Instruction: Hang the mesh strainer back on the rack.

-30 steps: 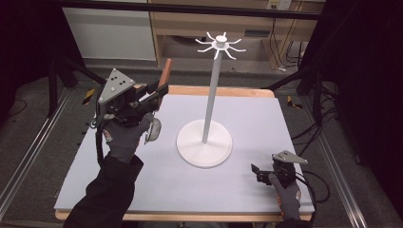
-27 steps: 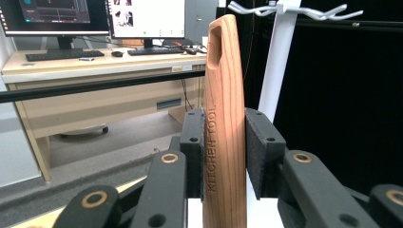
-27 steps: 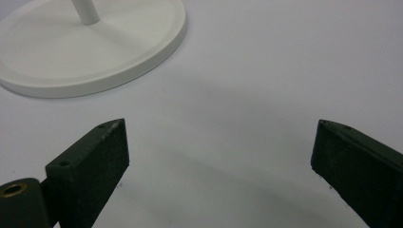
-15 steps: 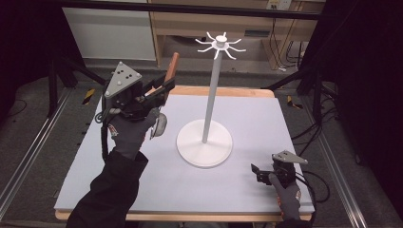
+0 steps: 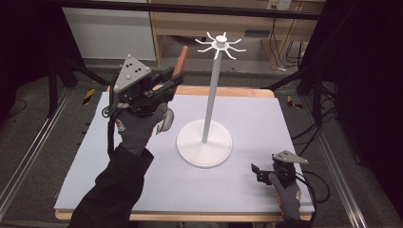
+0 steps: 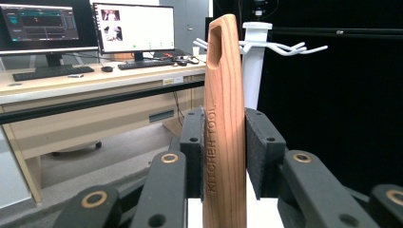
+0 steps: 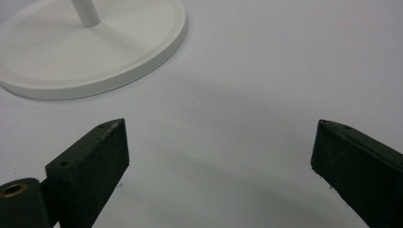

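Observation:
My left gripper (image 5: 166,84) is shut on a wooden utensil handle (image 5: 180,59), held nearly upright above the table's back left. In the left gripper view the handle (image 6: 223,118) is stamped "KITCHEN TOOL", has a hanging slot at its top, and both pads clamp it. A grey end (image 5: 165,122) shows below the gloved hand. The white hook stand (image 5: 212,95) rises from its round base (image 5: 204,145) mid-table, and its hooks (image 5: 221,43) sit just right of the handle's top. My right gripper (image 5: 257,172) rests open at the front right, with nothing between its fingers (image 7: 90,161).
The grey mat (image 5: 266,118) covers the table. The stand's base (image 7: 90,52) lies just ahead of the right gripper. Behind the table are a desk with monitors (image 6: 133,26) and keyboards, and black frame rails run along both sides.
My left gripper has risen and shifted right toward the stand's hooks, carrying the wooden handle. The right gripper has stayed put.

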The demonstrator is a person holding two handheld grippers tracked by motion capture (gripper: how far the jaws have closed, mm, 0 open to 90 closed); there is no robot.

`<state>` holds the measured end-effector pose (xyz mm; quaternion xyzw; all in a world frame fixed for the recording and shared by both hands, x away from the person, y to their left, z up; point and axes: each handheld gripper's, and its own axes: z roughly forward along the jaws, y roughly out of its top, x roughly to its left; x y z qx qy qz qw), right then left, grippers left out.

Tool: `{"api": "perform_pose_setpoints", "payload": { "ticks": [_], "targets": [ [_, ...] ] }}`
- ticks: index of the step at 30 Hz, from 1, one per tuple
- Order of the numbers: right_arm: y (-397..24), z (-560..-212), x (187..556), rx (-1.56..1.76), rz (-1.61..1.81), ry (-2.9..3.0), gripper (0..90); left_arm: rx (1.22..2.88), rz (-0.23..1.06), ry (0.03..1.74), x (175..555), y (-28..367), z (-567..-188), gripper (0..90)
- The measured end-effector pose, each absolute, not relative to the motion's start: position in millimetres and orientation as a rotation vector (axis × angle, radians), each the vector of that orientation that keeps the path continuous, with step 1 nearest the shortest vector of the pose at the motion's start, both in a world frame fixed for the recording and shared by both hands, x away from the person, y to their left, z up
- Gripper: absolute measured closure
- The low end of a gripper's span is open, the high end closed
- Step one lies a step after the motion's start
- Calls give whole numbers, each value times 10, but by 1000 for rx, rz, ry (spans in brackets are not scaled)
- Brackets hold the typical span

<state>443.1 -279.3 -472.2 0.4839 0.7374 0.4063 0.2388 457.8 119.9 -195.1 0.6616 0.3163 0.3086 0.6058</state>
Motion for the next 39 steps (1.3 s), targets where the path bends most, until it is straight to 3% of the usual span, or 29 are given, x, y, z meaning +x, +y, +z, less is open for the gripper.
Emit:
{"api": "perform_pose_setpoints", "payload": {
  "ticks": [39],
  "targets": [
    [-2796, -4723, 4441, 1324, 1109, 2024, 57, 1578, 721, 717, 4776, 986, -1904, 706]
  ]
}}
